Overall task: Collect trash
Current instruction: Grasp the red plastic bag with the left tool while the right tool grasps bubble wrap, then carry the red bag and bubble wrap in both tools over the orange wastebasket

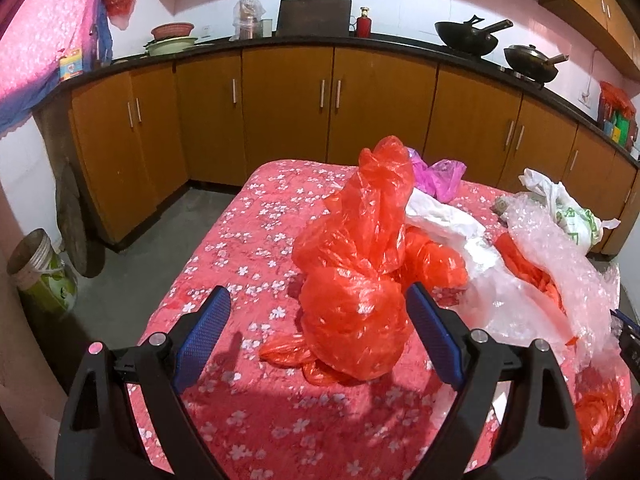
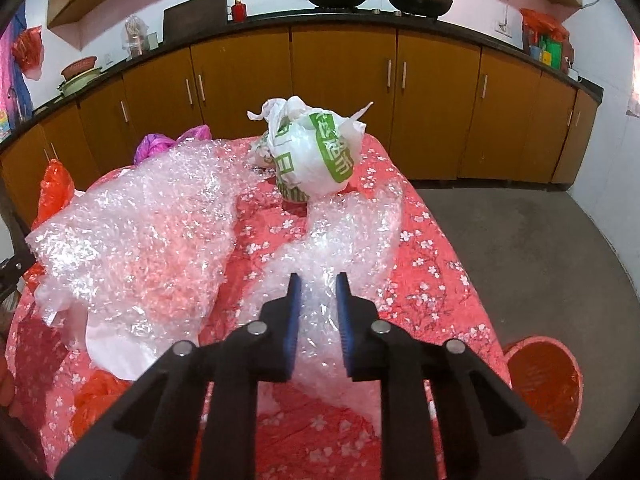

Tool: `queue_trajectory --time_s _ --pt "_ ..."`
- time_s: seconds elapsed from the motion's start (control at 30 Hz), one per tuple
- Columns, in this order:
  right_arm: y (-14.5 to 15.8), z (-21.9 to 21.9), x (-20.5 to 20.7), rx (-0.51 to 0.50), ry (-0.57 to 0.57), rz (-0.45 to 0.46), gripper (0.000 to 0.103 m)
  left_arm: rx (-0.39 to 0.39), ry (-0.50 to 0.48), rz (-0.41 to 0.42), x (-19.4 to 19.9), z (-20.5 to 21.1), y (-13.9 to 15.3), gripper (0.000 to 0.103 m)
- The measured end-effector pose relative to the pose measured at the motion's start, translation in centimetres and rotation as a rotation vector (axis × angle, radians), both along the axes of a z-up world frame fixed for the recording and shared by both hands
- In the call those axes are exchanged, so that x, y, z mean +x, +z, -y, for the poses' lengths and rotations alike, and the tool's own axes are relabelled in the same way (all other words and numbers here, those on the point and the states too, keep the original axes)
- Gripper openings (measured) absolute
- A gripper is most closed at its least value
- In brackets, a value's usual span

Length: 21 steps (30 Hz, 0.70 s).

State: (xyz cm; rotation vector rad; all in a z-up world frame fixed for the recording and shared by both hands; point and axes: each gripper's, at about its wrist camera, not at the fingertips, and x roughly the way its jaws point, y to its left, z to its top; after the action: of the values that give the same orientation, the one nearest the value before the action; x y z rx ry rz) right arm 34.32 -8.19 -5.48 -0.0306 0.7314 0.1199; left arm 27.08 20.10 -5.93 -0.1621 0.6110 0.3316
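Observation:
A table with a red flowered cloth (image 1: 248,236) holds plastic trash. A crumpled red plastic bag (image 1: 360,264) stands in the middle of the left wrist view. My left gripper (image 1: 318,300) is open, with its blue pads on either side of the bag's lower part. In the right wrist view my right gripper (image 2: 318,284) is shut on a strip of clear bubble wrap (image 2: 332,236). A bigger sheet of bubble wrap (image 2: 140,224) lies to its left. A white bag with green print (image 2: 316,152) sits at the far side. A purple bag (image 1: 436,178) lies behind the red one.
A red bin (image 2: 544,384) stands on the floor right of the table. Brown cabinets (image 1: 288,104) under a dark counter with two woks (image 1: 468,36) run behind. A green-labelled bucket (image 1: 40,272) stands on the floor at the left. More red plastic (image 1: 600,416) lies near my right gripper.

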Motion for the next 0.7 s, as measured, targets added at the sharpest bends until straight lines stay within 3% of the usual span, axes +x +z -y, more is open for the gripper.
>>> queue_trajectory --time_s 0.1,0.23,0.33,0.7 --pt "0.0 -0.1 -0.1 0.006 0.006 -0.002 0.015 -0.009 -0.020 -0.032 0.7 -0.1 -0.6 0.072" --pt "0.0 -0.1 -0.2 0.013 0.008 -0.002 0.014 -0.043 -0.056 -0.054 0.8 -0.4 -1.6 0.032" --pt "0.1 0.1 -0.4 0.017 0.008 0.003 0.013 -0.027 -0.068 -0.041 0.3 -0.2 -1.2 0.016" --pt "2.7 1.3 -3.2 0.057 0.042 0.108 0.012 0.011 -0.091 0.062 -2.5 0.2 1.9 0.010"
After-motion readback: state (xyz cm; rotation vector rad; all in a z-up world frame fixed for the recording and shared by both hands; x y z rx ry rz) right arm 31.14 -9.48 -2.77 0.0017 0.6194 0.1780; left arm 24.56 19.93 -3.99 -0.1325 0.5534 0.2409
